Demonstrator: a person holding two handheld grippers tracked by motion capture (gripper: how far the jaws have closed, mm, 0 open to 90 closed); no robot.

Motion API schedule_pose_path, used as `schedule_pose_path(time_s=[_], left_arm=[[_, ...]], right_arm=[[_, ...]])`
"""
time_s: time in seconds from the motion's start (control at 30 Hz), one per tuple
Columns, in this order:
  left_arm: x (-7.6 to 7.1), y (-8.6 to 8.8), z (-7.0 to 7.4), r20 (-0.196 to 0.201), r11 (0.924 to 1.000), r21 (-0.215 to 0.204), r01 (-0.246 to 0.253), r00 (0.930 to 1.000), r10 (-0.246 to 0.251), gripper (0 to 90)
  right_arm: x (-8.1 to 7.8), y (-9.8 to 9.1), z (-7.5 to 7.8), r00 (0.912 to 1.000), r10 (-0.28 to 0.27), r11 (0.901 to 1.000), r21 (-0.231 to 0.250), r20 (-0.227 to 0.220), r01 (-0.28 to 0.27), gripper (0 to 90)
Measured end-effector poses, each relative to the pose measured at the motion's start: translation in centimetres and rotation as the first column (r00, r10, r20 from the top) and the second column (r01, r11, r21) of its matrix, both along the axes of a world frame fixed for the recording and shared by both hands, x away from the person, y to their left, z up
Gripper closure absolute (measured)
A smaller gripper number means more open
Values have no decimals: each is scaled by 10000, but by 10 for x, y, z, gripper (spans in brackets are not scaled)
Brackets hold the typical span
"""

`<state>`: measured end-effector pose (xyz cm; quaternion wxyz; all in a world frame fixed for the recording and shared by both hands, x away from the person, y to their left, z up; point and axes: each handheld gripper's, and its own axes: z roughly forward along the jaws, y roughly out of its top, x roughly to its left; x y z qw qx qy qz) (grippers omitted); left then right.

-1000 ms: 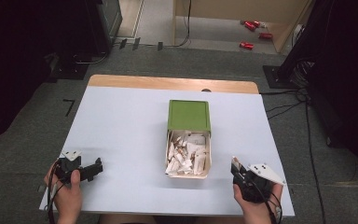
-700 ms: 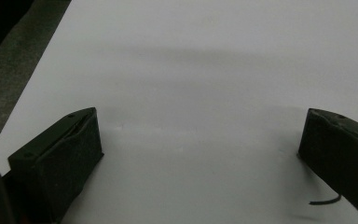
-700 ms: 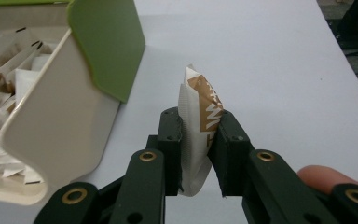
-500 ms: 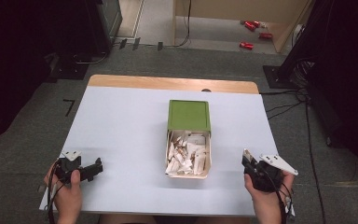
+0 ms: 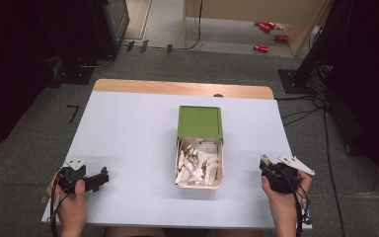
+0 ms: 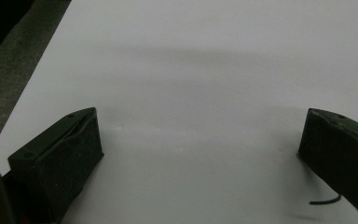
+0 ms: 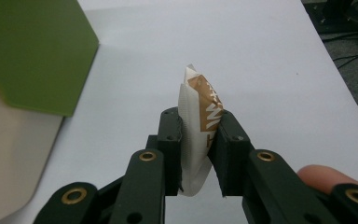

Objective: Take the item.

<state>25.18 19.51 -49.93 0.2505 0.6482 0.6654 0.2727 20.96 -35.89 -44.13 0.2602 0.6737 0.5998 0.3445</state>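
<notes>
Beside the box (image 5: pixel 199 163), right tool (image 7: pixel 200 135) pinches a sachet (image 7: pixel 198 126); left tool (image 6: pixel 200 144) gapes wide.

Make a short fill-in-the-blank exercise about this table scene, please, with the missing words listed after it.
1. The right gripper is shut on a white and brown ____.
2. The lid of the box is ____ in colour.
3. The jaws of the left gripper stand ____, with bare table between them.
4. In the high view, the box lies ____ the two grippers.

Missing words: packet; green; open; between
</notes>
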Motion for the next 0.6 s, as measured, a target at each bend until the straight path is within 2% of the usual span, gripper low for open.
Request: schedule_pose_path(time_s=[0.27,0.6], left_arm=[[0,0,0,0,10000,-3,0,10000,0,0],[0,0,0,-1,10000,-4,-1,10000,1,0]], right_arm=[[10,-10,-22,9988,-399,9991,-186,-287,394,759],[17,-12,-31,9971,-690,9956,-656,-317,668,759]])
